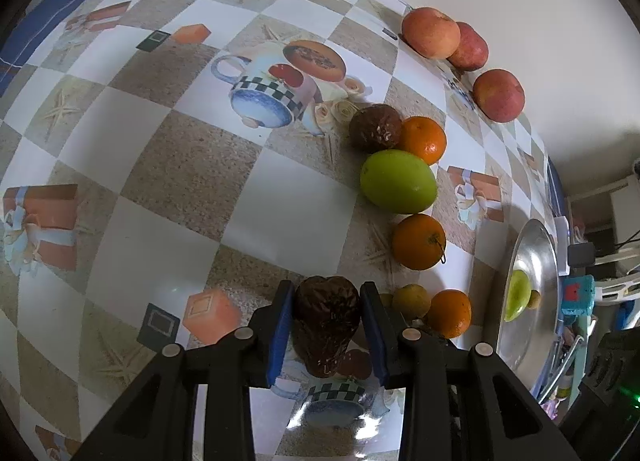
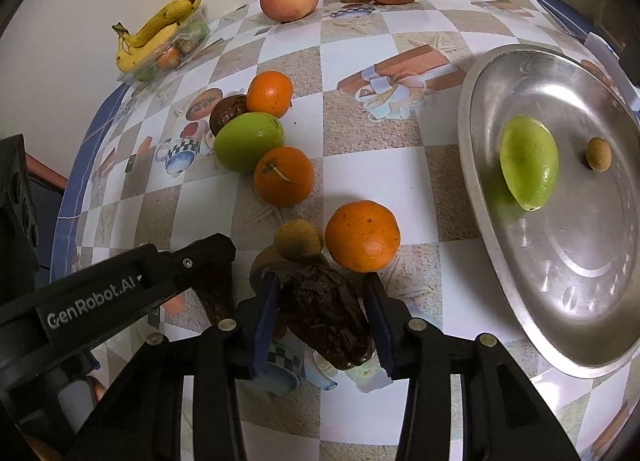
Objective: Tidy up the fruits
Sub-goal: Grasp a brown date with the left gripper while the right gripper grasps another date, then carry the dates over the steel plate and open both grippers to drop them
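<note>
Up close, in the left wrist view: clamping a dark wrinkled fruit [image 1: 326,337] between both blue pads of the left gripper [image 1: 328,293], narrowed onto it and pointing steeply down at the checked tablecloth [image 1: 160,165]. Keeping it just beside a small yellowish fruit [image 1: 412,301] and an orange [image 1: 448,313], and leaving the metal tray [image 1: 532,245] well apart to the right. Not showing whether the fruit is already clear of the cloth. Risking a bruise or split here by squeezing such a soft, shrivelled skin too hard. Reading no writing in this view, only printed mugs and gift boxes. Then, in the right wrist view: pinching a second dark fruit [image 2: 324,317] in the right gripper [image 2: 320,289], narrowed likewise, with the fruit lying slantwise across the pads. Risking a slip or a twist out of the grip because of that slant. Working very near the left gripper, so risking a knock between the two tools on lifting together. Crowding the same orange and the yellowish fruit too, so risking nudging them into a roll toward the table's edge. Holding the tray near on the right, already carrying a green fruit [image 2: 528,163] and a small tan fruit [image 2: 599,154]. Reading "GenRobot.AI" in pale letters along the left gripper's black body; finding nothing else legible.
</note>
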The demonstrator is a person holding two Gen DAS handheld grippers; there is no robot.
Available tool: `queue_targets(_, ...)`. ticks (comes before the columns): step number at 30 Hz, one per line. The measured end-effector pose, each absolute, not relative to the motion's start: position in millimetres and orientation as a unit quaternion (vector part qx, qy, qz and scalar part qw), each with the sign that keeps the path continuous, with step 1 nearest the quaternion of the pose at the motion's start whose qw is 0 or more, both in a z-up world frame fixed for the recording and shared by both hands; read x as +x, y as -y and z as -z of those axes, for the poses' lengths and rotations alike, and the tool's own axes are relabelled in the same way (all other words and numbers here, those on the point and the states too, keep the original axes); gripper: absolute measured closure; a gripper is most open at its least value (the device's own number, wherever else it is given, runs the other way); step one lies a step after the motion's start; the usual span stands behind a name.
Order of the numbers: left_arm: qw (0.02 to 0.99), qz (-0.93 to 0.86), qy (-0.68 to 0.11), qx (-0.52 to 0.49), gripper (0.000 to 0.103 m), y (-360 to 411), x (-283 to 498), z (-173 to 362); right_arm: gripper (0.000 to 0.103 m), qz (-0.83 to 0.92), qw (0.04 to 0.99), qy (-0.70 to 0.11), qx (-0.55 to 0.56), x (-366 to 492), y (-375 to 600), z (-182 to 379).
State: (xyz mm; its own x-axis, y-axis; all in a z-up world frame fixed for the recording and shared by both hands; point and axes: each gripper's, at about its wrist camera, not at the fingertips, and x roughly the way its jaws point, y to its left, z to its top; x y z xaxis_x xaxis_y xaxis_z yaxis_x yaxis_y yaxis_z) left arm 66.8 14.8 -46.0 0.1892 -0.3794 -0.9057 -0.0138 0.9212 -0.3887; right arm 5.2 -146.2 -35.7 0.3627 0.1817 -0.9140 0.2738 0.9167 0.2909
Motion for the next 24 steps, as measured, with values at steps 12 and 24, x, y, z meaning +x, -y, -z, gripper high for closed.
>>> queue_targets(12, 0.793, 0.138, -0.571, -0.159, 0.067, -11.7, 63.6, 2.5, 0.059, 0.026, 0.835, -0.503, 0.222, 1.3, 160.1, -3.5)
queue_targets(24, 0.802, 0.199, -0.555, -0.095, 0.067, 48.6, 47.2, -13.1, 0.059, 0.111, 0.846, -0.465, 0.235, -15.6, 230.6, -22.9)
